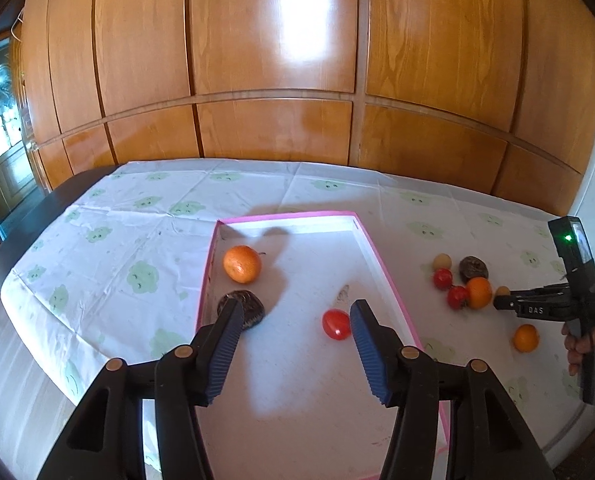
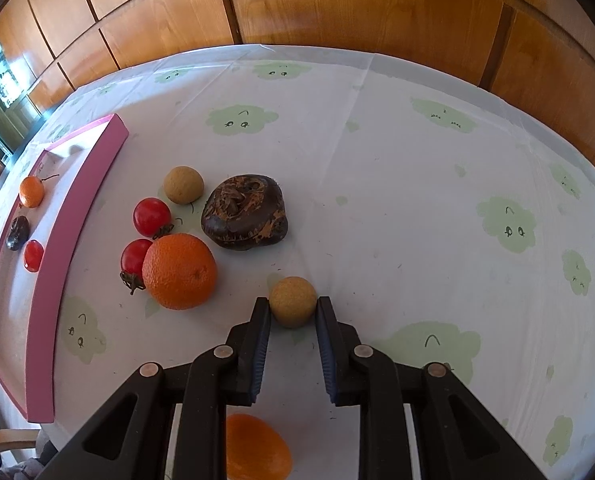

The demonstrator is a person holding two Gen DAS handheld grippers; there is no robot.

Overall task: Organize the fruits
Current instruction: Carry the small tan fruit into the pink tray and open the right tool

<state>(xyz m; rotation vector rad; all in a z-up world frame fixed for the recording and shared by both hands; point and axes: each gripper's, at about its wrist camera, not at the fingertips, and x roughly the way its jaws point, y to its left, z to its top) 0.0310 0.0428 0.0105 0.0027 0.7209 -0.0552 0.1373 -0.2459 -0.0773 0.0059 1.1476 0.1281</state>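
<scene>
A pink-rimmed white box (image 1: 381, 264) holds an orange (image 1: 242, 263), a dark brown fruit (image 1: 253, 307) and a red tomato (image 1: 336, 324). My left gripper (image 1: 295, 320) is open and empty above the box, its right finger beside the tomato. On the cloth to the right lie two tomatoes (image 2: 151, 216) (image 2: 135, 257), a large orange (image 2: 179, 271), a dark brown fruit (image 2: 244, 212), two tan balls (image 2: 183, 184) (image 2: 292, 307) and another orange (image 2: 255, 450). My right gripper (image 2: 292, 307) has its jaws around the near tan ball, touching or nearly touching it.
A white cloth with green cartoon prints (image 2: 417, 200) covers the table. A wooden panelled wall (image 1: 273, 60) stands behind it. The box also shows in the right wrist view (image 2: 57, 240) at left. A hand holds the right gripper (image 1: 553, 304).
</scene>
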